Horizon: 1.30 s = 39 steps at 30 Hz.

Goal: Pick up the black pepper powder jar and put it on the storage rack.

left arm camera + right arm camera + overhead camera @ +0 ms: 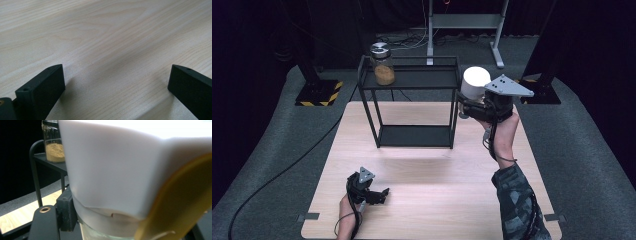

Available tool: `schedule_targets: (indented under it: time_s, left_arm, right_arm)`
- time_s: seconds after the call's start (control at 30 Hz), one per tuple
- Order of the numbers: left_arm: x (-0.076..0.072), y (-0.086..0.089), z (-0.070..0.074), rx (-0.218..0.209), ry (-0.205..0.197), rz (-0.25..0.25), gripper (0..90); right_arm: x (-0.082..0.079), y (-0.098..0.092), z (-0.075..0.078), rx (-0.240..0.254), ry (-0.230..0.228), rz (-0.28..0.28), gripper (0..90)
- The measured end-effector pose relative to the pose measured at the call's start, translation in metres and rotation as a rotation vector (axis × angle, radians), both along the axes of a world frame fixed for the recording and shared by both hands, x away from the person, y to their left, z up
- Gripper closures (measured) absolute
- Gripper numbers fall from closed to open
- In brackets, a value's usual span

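My right gripper (463,106) is shut on a glass jar with a tall white lid (475,80), held upright just off the right end of the black two-tier shelf (412,80), level with its top tier. In the right gripper view the white-lidded jar (112,175) looms close and a black pad (66,211) presses its glass just under the lid. A second jar (382,65) with orange powder and a silver lid stands on the top tier's left end. My left gripper (381,194) rests low over the wooden table (437,200) near the front left, open, nothing between its jaws (115,82).
The shelf's lower tier (414,135) is bare. Behind the table stand a metal frame's legs (430,30) and a black-and-yellow striped base (319,92). A cable (277,175) runs across the grey floor at left. The person's patterned sleeve (517,200) lies over the table's right side.
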State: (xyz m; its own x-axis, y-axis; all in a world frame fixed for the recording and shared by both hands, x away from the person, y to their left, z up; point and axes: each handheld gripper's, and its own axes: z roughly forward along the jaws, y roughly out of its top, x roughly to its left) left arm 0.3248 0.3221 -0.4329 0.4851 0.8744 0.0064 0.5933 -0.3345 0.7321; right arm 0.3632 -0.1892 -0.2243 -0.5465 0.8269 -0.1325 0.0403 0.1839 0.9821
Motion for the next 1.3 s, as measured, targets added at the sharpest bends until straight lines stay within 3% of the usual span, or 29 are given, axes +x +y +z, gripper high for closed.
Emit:
schedule_targets:
  time_s: [0.73, 1.3]
  left_arm:
    - [0.0, 0.001, 0.0, -0.003, 0.001, -0.009, 0.3]
    - [0.0, 0.001, 0.0, -0.002, 0.001, -0.012, 0.3]
  right_arm:
    - [0.026, 0.017, 0.021, 0.027, 0.025, 0.064, 29.7]
    - [0.053, 0.033, 0.033, 0.029, 0.053, 0.04, 29.7]
